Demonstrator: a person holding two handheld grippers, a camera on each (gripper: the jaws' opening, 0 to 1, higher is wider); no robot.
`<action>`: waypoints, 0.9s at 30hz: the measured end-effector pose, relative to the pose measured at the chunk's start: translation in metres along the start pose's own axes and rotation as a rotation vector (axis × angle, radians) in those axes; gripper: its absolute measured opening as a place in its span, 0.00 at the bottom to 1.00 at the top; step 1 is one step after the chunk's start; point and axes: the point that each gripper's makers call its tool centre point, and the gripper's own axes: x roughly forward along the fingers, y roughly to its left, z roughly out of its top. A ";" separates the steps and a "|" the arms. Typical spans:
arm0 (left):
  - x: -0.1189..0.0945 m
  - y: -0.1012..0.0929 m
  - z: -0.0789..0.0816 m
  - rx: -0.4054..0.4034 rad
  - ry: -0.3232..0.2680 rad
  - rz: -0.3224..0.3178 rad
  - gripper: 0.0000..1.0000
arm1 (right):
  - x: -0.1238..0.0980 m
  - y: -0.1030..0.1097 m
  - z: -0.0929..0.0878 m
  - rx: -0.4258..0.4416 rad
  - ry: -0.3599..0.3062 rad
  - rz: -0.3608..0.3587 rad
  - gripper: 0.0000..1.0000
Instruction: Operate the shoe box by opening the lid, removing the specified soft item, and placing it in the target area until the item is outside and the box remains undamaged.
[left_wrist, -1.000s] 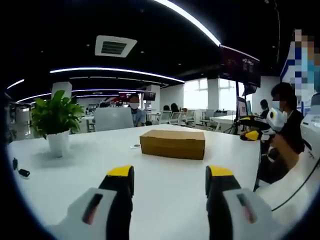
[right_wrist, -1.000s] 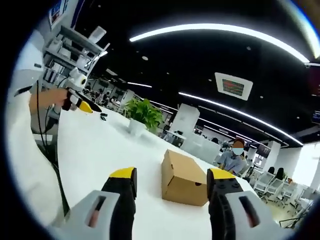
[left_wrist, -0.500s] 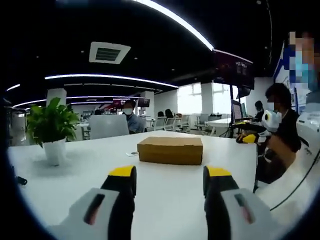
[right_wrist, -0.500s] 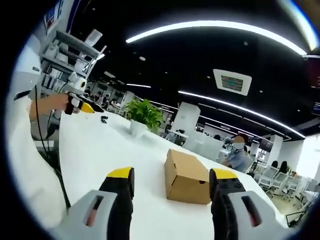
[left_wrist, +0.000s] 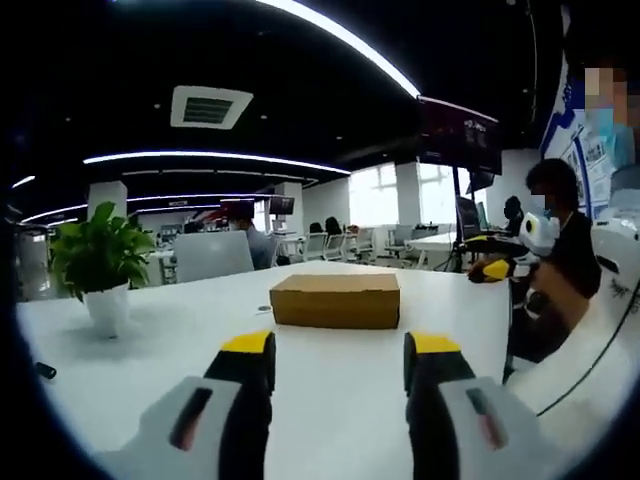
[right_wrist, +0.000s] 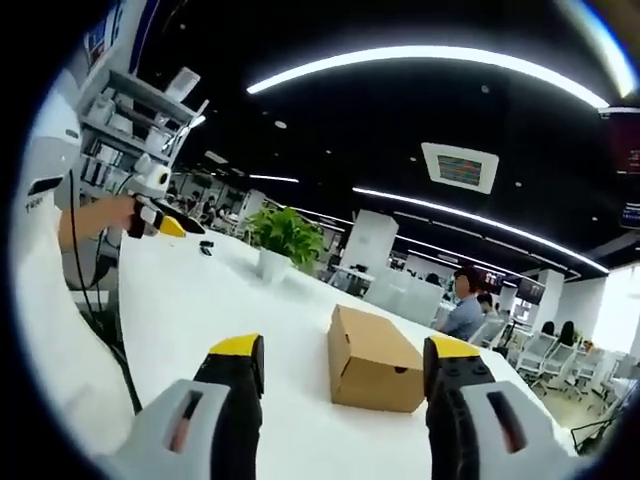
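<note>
Straight ahead at 12 o'clock, the closed shoe box (left_wrist: 335, 301) sits on the white tabletop (left_wrist: 150, 350). Left gripper (left_wrist: 338, 360) and right gripper (right_wrist: 344, 364) both hang with jaws apart, holding nothing.

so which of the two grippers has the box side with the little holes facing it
The right gripper: its view shows the shoe box end with two small holes. The left gripper faces a plain long side.

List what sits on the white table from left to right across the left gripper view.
Small dark object → potted plant → small round thing → cardboard box, lid shut.
</note>
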 end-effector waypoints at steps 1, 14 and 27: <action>0.002 0.001 0.000 -0.016 -0.010 0.007 0.52 | 0.000 0.002 0.000 -0.018 0.003 0.005 0.63; 0.016 -0.018 -0.017 0.020 0.064 -0.068 0.46 | 0.000 0.000 -0.012 0.095 0.044 0.033 0.72; 0.016 -0.016 -0.014 0.009 0.050 -0.038 0.54 | 0.003 0.003 -0.006 0.053 0.037 0.018 0.72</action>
